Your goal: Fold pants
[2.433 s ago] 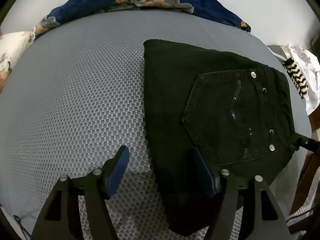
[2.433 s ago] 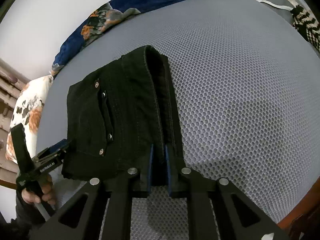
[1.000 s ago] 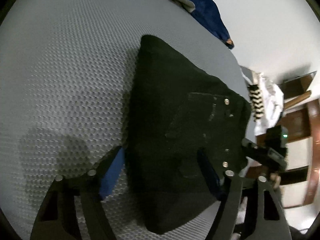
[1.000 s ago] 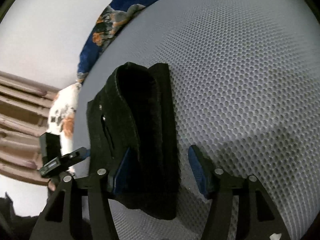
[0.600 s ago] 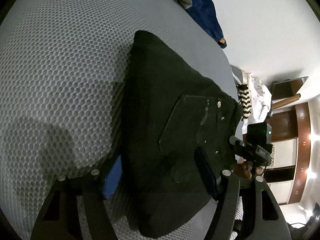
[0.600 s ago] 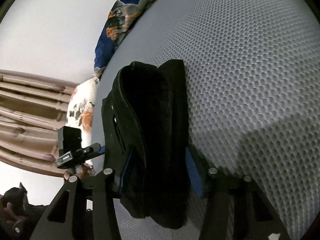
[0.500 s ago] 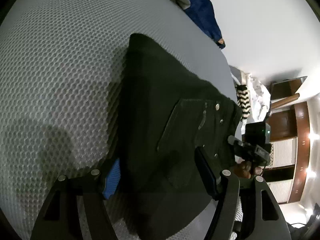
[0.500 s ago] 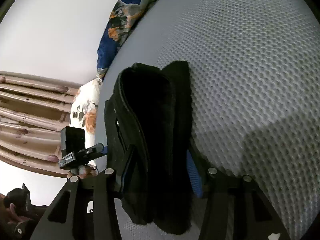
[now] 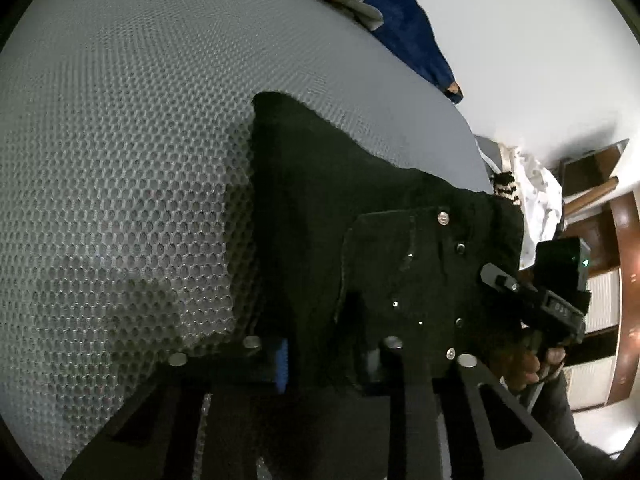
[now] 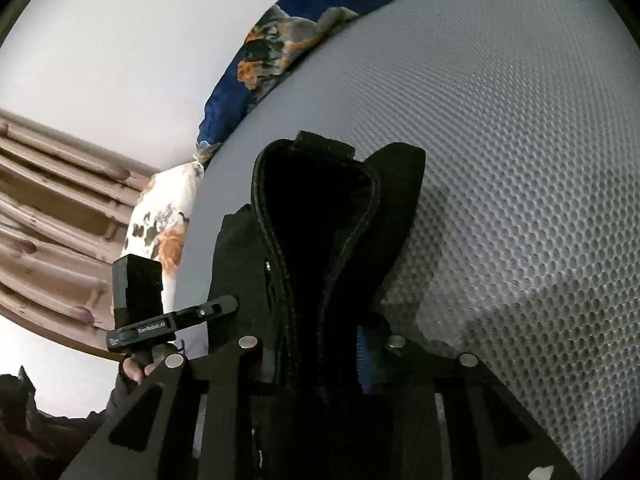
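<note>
The folded black pants (image 9: 360, 240) lie as a thick bundle on the grey mesh bed (image 9: 120, 160), back pocket with rivets facing up. My left gripper (image 9: 324, 356) is shut on the near edge of the bundle, which fills the space between its fingers. In the right wrist view the pants (image 10: 320, 240) stand up as a thick stack. My right gripper (image 10: 316, 360) is shut on the other side of the stack. The right gripper's body also shows in the left wrist view (image 9: 552, 296), and the left gripper's body shows in the right wrist view (image 10: 160, 316).
A dark blue floral blanket (image 9: 400, 20) lies along the far edge of the bed by the white wall. A floral pillow (image 10: 160, 236) and brown curtains (image 10: 48, 208) are at the left. White and striped clothes (image 9: 532, 196) and wooden furniture (image 9: 624, 280) are at the right.
Both grippers have closed from open onto the folded pants, one at each side. The bundle has tipped up and is squeezed thicker between them.
</note>
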